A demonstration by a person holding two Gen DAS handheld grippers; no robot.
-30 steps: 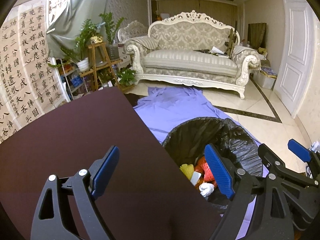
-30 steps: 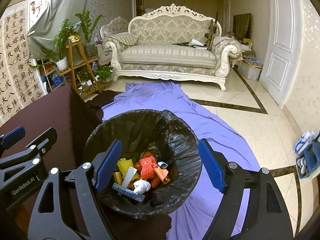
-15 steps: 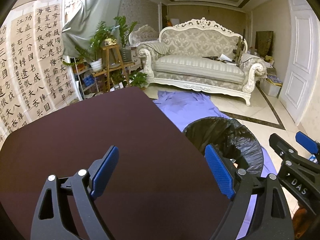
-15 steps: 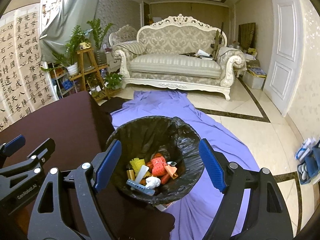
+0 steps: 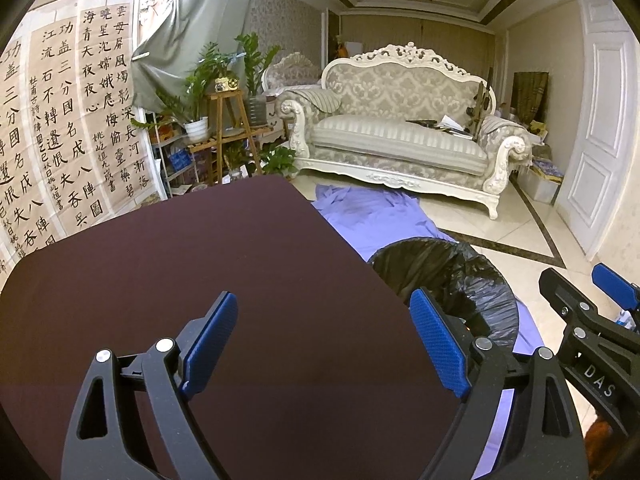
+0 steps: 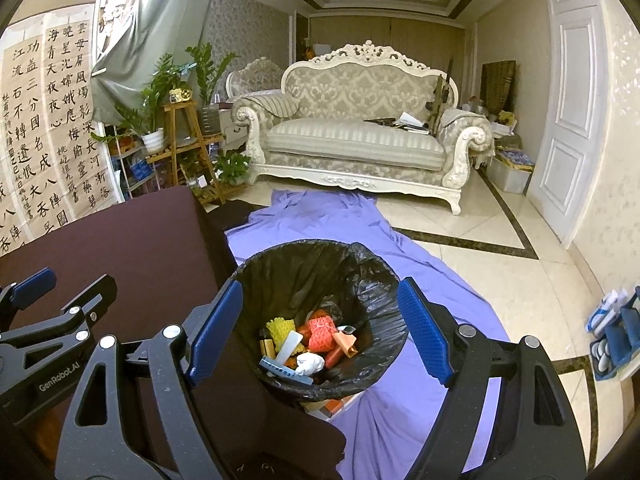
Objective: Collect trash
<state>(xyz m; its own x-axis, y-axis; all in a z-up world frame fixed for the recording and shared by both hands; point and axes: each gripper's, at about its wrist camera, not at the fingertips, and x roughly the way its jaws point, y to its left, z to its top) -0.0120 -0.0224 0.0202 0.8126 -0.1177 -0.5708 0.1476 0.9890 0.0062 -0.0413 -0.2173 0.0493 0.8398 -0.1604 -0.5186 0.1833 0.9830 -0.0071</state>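
Note:
A bin lined with a black bag [image 6: 320,268] stands on the floor beside a dark maroon table [image 6: 132,240]. Inside lies trash [image 6: 312,340]: yellow and red foam nets, a white crumpled wad, orange scraps and a blue-white strip. My right gripper [image 6: 320,328] hovers above the bin, open, nothing between its blue pads. My left gripper [image 5: 332,344] is open over the bare maroon table [image 5: 200,260], holding nothing. In the left wrist view the bin [image 5: 452,276] shows at the right, its contents hidden, with the right gripper's fingers [image 5: 580,312] beyond it.
A purple cloth [image 6: 400,280] spreads on the tiled floor under the bin. A white sofa [image 6: 360,136] stands at the far wall, a plant stand [image 6: 180,140] at the left, a white door [image 6: 572,120] at the right. Blue slippers [image 6: 612,332] lie at the right.
Both grippers have drawn back and risen a little from the bin; it looks smaller and lower in both views, and more of the table shows in the left view. Both stay open.

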